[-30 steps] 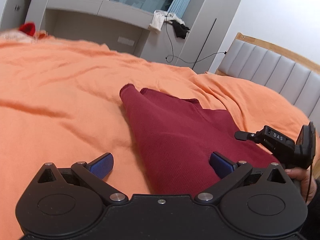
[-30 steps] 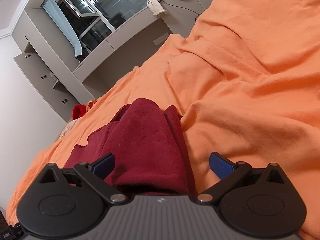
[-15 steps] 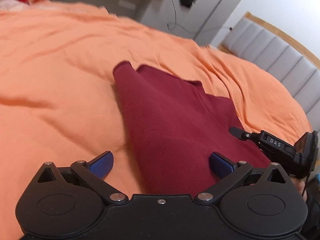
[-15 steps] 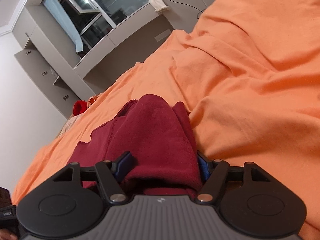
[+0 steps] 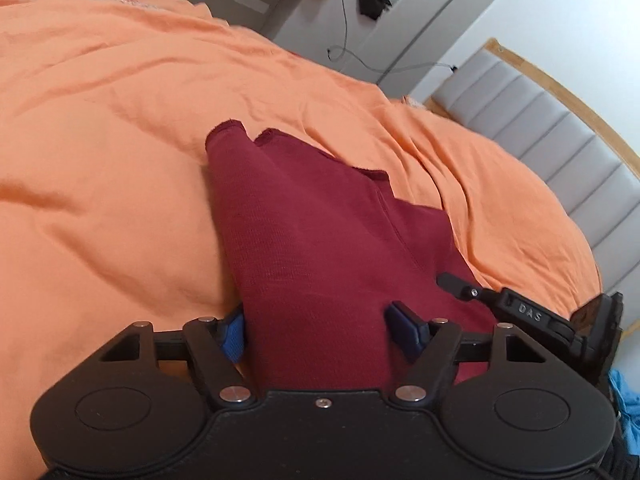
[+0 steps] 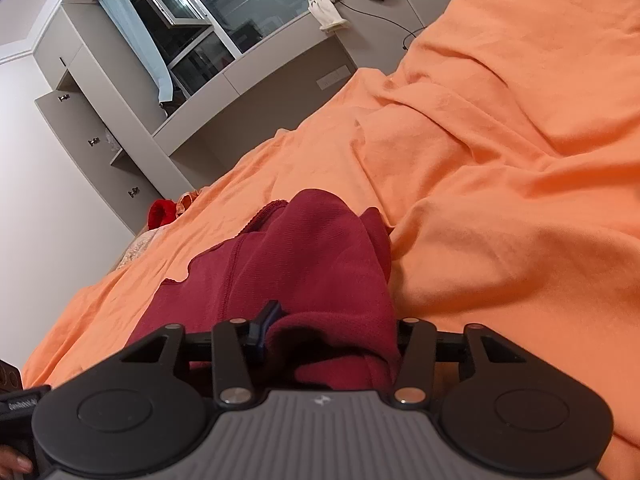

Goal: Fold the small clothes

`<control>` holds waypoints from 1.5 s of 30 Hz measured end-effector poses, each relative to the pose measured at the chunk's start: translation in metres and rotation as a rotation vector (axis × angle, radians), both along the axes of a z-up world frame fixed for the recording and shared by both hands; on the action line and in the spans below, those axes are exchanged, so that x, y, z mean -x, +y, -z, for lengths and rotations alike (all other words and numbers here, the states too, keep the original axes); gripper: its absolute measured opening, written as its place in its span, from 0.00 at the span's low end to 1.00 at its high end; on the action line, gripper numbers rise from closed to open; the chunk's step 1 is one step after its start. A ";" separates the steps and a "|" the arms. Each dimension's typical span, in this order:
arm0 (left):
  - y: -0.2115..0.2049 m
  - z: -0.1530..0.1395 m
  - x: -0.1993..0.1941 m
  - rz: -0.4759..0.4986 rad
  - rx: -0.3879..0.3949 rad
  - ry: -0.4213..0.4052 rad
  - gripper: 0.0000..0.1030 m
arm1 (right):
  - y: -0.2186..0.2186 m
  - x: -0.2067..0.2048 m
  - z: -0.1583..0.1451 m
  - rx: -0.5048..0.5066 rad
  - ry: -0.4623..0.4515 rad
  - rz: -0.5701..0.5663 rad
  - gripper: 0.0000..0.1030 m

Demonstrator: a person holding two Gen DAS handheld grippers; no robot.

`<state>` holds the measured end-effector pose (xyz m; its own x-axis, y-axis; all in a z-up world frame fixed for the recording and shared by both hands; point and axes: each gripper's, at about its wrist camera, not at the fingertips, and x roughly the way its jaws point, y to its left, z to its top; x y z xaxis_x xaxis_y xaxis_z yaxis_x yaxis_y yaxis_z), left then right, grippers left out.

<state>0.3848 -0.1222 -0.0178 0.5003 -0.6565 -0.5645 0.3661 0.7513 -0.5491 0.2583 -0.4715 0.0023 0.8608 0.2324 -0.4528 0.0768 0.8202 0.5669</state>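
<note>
A dark red knit garment (image 5: 320, 240) lies on the orange bedsheet (image 5: 100, 140). In the left wrist view my left gripper (image 5: 320, 332) has its blue pads on either side of the garment's near edge, closing on the cloth. In the right wrist view the same garment (image 6: 304, 256) is bunched between the fingers of my right gripper (image 6: 328, 332), which is shut on a thick fold. The right gripper also shows at the right of the left wrist view (image 5: 532, 316).
The orange sheet (image 6: 500, 160) covers the whole bed in loose wrinkles. A grey padded headboard (image 5: 560, 132) is at the right. Grey cabinets and a window (image 6: 208, 32) stand beyond the bed. A red item (image 6: 160, 212) lies at the far edge.
Both grippers have closed from wide open onto the red garment's near edge, the right one first. The left view has tilted down toward the cloth.
</note>
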 end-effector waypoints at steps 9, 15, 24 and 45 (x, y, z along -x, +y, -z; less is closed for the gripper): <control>0.002 -0.016 0.012 -0.026 -0.045 -0.139 0.29 | 0.028 0.002 -0.035 0.096 -0.123 -0.049 0.23; 0.008 -0.039 0.021 -0.048 -0.104 -0.297 0.23 | 0.061 0.000 -0.053 0.133 -0.218 -0.109 0.23; 0.049 -0.071 0.036 -0.208 -0.187 -0.535 0.23 | 0.113 -0.040 -0.065 0.167 -0.371 -0.194 0.23; 0.101 -0.035 0.014 -0.392 -0.230 -0.115 0.69 | 0.102 -0.070 -0.012 0.072 -0.114 -0.197 0.53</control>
<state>0.3707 -0.0215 0.0171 0.7536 -0.2695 -0.5996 0.0791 0.9427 -0.3243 0.3287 -0.3691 0.0142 0.8484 0.3718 -0.3769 -0.1499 0.8515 0.5024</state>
